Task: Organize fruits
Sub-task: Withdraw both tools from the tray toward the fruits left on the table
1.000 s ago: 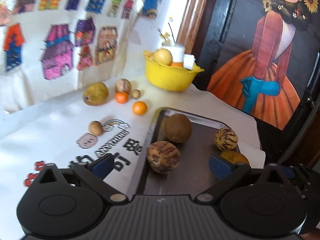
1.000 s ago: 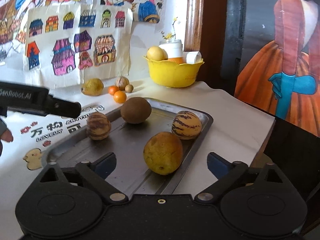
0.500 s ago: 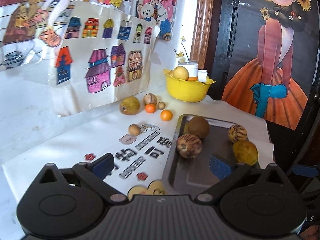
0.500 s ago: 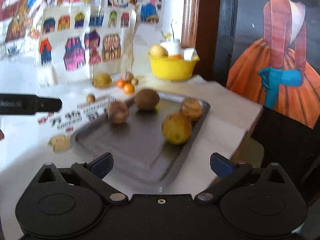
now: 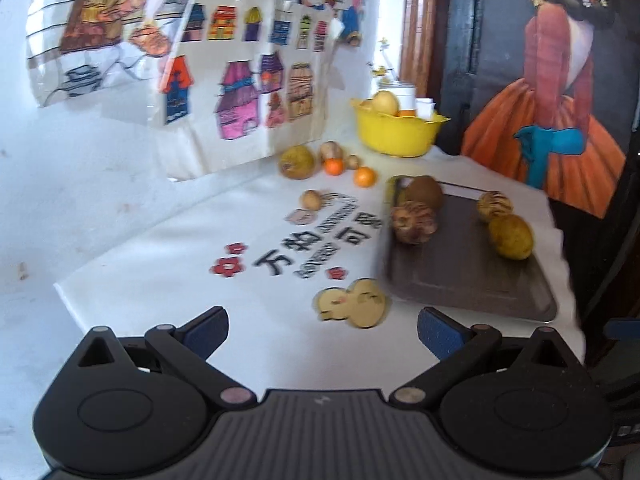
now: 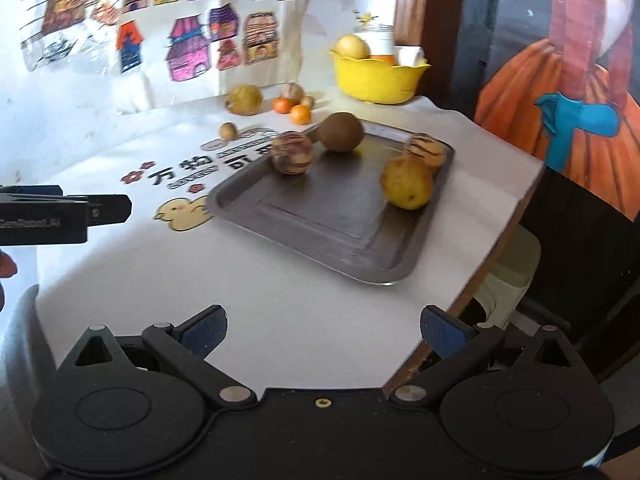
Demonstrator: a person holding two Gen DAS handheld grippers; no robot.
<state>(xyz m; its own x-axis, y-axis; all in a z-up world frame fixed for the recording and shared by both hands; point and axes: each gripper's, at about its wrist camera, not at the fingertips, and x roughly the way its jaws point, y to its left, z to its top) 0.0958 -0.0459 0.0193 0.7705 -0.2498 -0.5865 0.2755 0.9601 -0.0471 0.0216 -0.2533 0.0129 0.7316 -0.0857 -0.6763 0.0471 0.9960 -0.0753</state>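
A dark metal tray [image 5: 460,276] [image 6: 332,220] lies on the white table at the right. On it lie a brown round fruit [image 6: 342,132], a striped fruit [image 6: 292,153], a second striped fruit [image 6: 426,148] and a yellow fruit [image 6: 407,182]. Behind the tray lie two oranges [image 5: 365,176], a yellow-green fruit [image 5: 297,162] and some small brown fruits [image 5: 311,200]. My left gripper [image 5: 322,330] is open and empty, back from the tray. My right gripper [image 6: 322,328] is open and empty over the table's near edge.
A yellow bowl [image 5: 396,132] [image 6: 378,76] with fruit and white containers stands at the back near the wall. Paper drawings [image 5: 240,92] hang behind. The table edge [image 6: 500,248] drops off at the right. The left gripper's body [image 6: 64,214] shows at the left of the right wrist view.
Both grippers have pulled back and up from the tray, so the tray and fruits look smaller and farther. Both stayed open and empty. The fruits have not moved.
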